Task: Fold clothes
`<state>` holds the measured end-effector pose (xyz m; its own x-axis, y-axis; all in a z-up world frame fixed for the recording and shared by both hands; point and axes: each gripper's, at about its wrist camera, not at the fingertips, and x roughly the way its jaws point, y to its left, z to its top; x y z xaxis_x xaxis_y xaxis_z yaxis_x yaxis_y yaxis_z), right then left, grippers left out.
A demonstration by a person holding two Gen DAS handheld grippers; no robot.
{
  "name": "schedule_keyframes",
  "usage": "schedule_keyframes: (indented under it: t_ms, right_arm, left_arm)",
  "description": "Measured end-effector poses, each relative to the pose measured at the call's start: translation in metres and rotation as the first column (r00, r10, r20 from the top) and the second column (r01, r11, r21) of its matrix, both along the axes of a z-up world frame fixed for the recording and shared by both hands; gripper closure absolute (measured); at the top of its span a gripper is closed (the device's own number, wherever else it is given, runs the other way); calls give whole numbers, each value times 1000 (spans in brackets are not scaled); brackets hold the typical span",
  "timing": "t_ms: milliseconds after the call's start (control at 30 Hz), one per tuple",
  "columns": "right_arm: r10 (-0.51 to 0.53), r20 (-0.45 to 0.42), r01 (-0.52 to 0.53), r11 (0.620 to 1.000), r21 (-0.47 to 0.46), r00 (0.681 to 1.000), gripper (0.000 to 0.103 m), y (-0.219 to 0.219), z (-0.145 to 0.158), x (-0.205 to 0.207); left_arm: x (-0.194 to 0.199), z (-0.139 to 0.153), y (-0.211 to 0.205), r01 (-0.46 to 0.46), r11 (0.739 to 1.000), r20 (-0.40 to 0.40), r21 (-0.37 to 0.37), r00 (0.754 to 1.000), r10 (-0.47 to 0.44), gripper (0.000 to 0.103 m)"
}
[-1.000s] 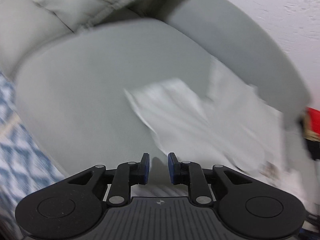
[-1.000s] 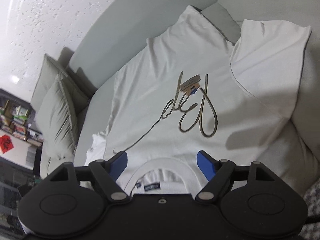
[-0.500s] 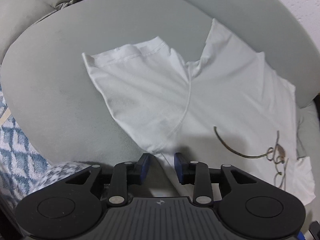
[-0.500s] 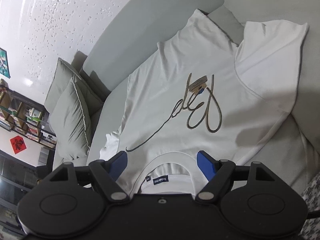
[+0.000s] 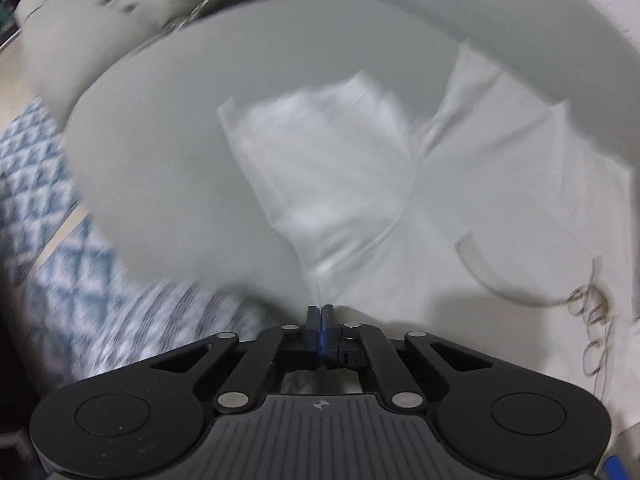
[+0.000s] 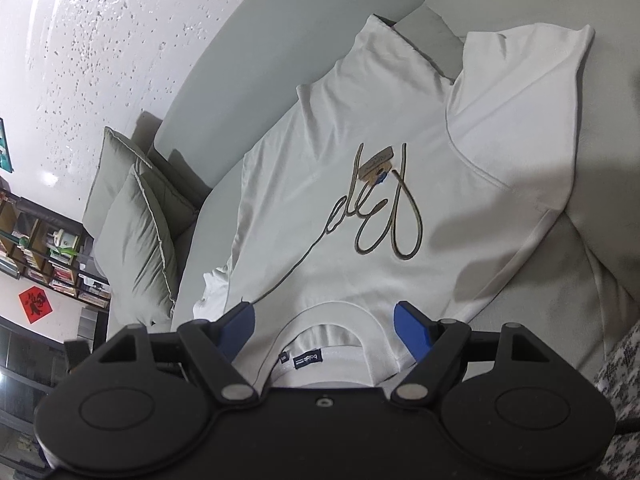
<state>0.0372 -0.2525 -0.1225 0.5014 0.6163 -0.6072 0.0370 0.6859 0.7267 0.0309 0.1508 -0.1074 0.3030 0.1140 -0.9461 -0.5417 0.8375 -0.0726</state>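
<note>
A white T-shirt point(image 6: 360, 184) lies spread front-up across the seat of a pale grey sofa point(image 6: 304, 36), its hem running up against the sofa's backrest and its neckline at the seat's front edge. A looping gold script design point(image 6: 384, 216) crosses the chest, with a small tan tag point(image 6: 376, 166) resting on it. A dark label point(image 6: 308, 360) sits inside the ribbed collar. One short sleeve point(image 6: 532, 128) lies flat toward the sofa's corner; the other sleeve point(image 5: 320, 160) (blurred in the left wrist view) spreads over the open seat.
</note>
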Motion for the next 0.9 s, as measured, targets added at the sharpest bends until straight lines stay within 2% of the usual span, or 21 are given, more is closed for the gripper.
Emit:
schedule_keyframes:
  t_ms: [100, 200, 233, 267, 300, 367, 400, 433, 467, 567, 600, 633, 667, 767, 800, 833, 900]
  right_arm:
    - [-7, -6, 7, 1000, -6, 1000, 27, -2, -1, 0]
    - [-8, 0, 8, 1000, -11, 1000, 27, -5, 0, -1]
    - [-10, 5, 10, 1000, -17, 1000, 27, -6, 2, -1]
    - [-16, 15, 16, 999, -30, 1000, 27, -8, 3, -1]
    - [-21, 24, 22, 999, -45, 1000, 27, -9, 4, 0]
    - [-17, 30, 20, 994, -107, 999, 41, -5, 5, 5]
    - [4, 37, 2, 987, -161, 999, 59, 2, 6, 11]
    - [27, 44, -17, 977, -214, 999, 65, 8, 6, 17]
    - [51, 55, -34, 963, -267, 997, 66, 16, 5, 23]
    - [95, 59, -59, 894, -445, 994, 65, 34, -3, 37]
    - [104, 46, -68, 863, -501, 993, 65, 38, -7, 39]
    - [113, 31, -77, 831, -551, 993, 65, 41, -12, 41]
    - [117, 13, -89, 816, -571, 993, 66, 38, -17, 36]
    - [142, -18, -122, 770, -626, 990, 66, 28, -21, 12]
    - [146, -29, -131, 762, -634, 989, 66, 25, -20, 2]
    - [135, -45, -133, 774, -619, 990, 66, 19, -17, -5]
    - [105, -51, -115, 828, -549, 993, 66, 7, -9, -12]
  left_arm:
    - [-4, 5, -2, 39, 999, -9, 24, 999, -39, 102]
    - [-15, 24, -5, 73, 997, 52, 6, 996, -73, 100]
    - [-16, 29, -8, 103, 994, 78, 26, 991, -105, 99]
    - [-15, 32, -13, 136, 989, 99, 49, 985, -140, 93]
    - [-13, 35, -20, 170, 983, 115, 66, 978, -177, 91]
    - [-5, 33, -33, 242, 967, 152, 79, 956, -251, 90]
    - [1, 30, -41, 278, 956, 179, 97, 940, -292, 88]
    - [8, 23, -48, 304, 943, 183, 133, 928, -325, 85]
    - [16, 16, -55, 329, 929, 183, 171, 916, -358, 79]
    - [30, -9, -64, 320, 899, 70, 300, 932, -355, 80]
    - [29, -15, -63, 321, 893, 46, 317, 935, -353, 79]
    - [26, -15, -62, 332, 887, 26, 321, 933, -359, 79]
    - [22, -14, -60, 344, 881, 7, 324, 931, -366, 79]
    - [11, -9, -54, 375, 896, -61, 239, 926, -372, 79]
    - [5, -6, -51, 379, 899, -53, 219, 925, -377, 79]
    - [0, -3, -48, 383, 902, -42, 200, 923, -383, 80]
    - [-12, 8, -46, 376, 910, 15, 175, 923, -385, 79]
